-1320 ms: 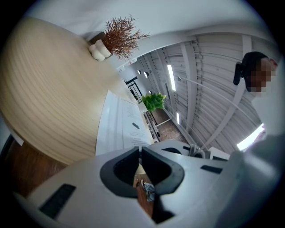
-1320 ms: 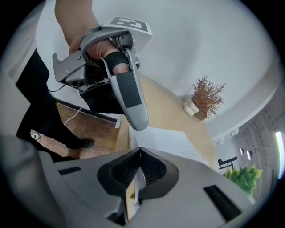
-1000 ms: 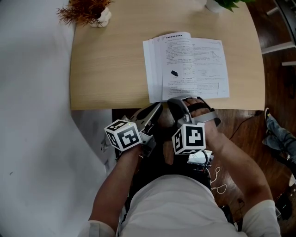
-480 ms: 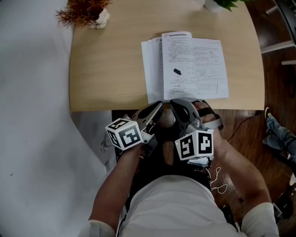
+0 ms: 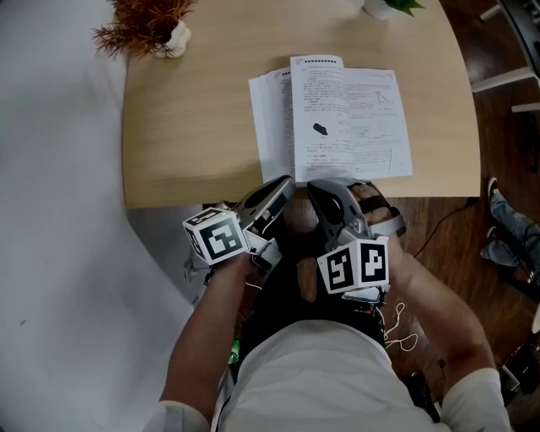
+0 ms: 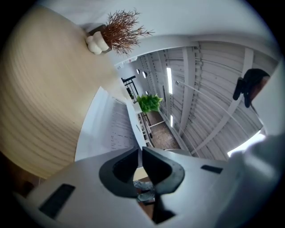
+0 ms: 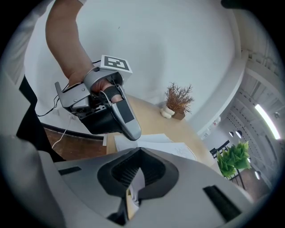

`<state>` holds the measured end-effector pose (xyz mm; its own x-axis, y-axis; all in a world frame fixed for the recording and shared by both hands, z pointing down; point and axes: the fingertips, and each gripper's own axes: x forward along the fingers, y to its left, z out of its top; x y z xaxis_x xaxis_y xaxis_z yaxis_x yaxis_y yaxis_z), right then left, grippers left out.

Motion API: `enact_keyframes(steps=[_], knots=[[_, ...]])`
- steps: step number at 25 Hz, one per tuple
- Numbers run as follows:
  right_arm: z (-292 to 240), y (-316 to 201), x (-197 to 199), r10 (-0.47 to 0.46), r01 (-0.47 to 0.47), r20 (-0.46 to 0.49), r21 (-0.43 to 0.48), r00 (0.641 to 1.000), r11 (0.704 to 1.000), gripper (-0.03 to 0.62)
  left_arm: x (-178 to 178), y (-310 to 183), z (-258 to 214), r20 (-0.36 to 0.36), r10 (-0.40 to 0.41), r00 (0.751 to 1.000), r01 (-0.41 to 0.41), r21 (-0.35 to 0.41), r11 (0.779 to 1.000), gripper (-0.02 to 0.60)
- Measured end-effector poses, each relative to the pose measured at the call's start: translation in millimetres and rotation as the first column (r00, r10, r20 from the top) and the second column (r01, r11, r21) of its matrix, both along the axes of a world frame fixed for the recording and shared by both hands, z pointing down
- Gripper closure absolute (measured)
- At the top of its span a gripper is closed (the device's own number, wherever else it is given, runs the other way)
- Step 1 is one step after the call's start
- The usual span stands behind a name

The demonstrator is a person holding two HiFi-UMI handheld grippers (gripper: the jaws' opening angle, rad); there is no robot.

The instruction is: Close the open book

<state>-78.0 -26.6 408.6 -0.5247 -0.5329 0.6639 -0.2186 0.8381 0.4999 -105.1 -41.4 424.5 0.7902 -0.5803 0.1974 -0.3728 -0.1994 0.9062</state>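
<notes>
Seen from above, a light wooden table (image 5: pixel 194 126) fills the upper part of the head view, with pale floor (image 5: pixel 59 253) along its left side. At the table's far left corner stands a dried reddish-brown plant (image 5: pixel 145 18) in a small white pot. Below the near edge, the person's left forearm leads up to the left gripper (image 5: pixel 285 182). Its tip reaches the table edge just beside the book's near left corner, and its own view shows the jaws drawn together with nothing between them. The open book (image 5: pixel 354 110) lies on the right half of the table, close to the near edge, white printed pages facing up. A small dark object (image 5: pixel 321 129) rests on the paper near the fold, and the uppermost leaves look slightly raised there. The right gripper (image 5: pixel 319 184) sits just beside the left one and meets the book's near edge. Its jaws are closed, with white paper from that edge pinched between the pads. Beyond the book, a white pot of green leaves (image 5: pixel 384 7) is cut off by the top border. Further right is dark wooden floor (image 5: pixel 456 245), where a leg in blue fabric (image 5: pixel 510 232) shows at the border.
</notes>
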Motion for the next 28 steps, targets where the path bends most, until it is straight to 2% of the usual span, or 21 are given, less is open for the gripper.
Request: enact_keyframes(steps=[1, 2, 4, 10, 12, 14, 16, 17, 22, 26, 28], knots=[[1, 0, 0, -0.005, 0.005, -0.001, -0.002, 1.000, 1.000, 0.594, 0, -1, 1, -0.010, 0.000, 1.000, 0.000, -0.018, 1.000, 0.561], [1, 1, -1, -0.011, 0.011, -0.001, -0.003, 1.000, 1.000, 0.594, -1, -1, 2, -0.019, 0.000, 1.000, 0.000, -0.033, 0.999, 0.509], [1, 2, -4, -0.021, 0.021, -0.002, -0.002, 1.000, 1.000, 0.594, 0, -1, 3, -0.038, 0.004, 0.999, -0.006, -0.054, 0.999, 0.483], [6, 0, -3, -0.019, 0.019, -0.026, -0.001, 0.999, 1.000, 0.594, 3, -5, 6, -0.047, 0.004, 0.999, -0.007, -0.067, 0.998, 0.483], [12, -2, 5, -0.031, 0.037, -0.102, 0.053, 0.994, 0.998, 0.594, -2, -4, 10, -0.039, -0.015, 0.999, 0.012, -0.076, 0.997, 0.483], [22, 2, 9, -0.081, 0.100, -0.183, 0.093, 0.980, 0.991, 0.594, -10, -3, 12, -0.037, -0.050, 0.998, 0.047, -0.089, 0.995, 0.483], [36, 10, 6, -0.127, 0.143, -0.217, 0.062, 0.968, 0.988, 0.532, -16, -1, 13, -0.046, -0.076, 0.996, 0.071, -0.101, 0.992, 0.483], [41, 12, 4, -0.137, 0.150, -0.223, 0.043, 0.965, 0.988, 0.522, -17, 0, 14, -0.052, -0.080, 0.995, 0.074, -0.104, 0.992, 0.483], [47, 8, -9, -0.139, 0.144, -0.218, 0.004, 0.966, 0.990, 0.523, -20, 4, 18, -0.015, -0.063, 0.998, 0.061, -0.104, 0.993, 0.483], [51, 8, -10, -0.143, 0.142, -0.234, -0.025, 0.961, 0.990, 0.526, -18, 6, 19, -0.024, -0.058, 0.998, 0.055, -0.105, 0.993, 0.483], [52, 9, -10, -0.141, 0.137, -0.234, -0.033, 0.962, 0.990, 0.584, -16, 7, 19, -0.031, -0.052, 0.998, 0.048, -0.102, 0.994, 0.483]])
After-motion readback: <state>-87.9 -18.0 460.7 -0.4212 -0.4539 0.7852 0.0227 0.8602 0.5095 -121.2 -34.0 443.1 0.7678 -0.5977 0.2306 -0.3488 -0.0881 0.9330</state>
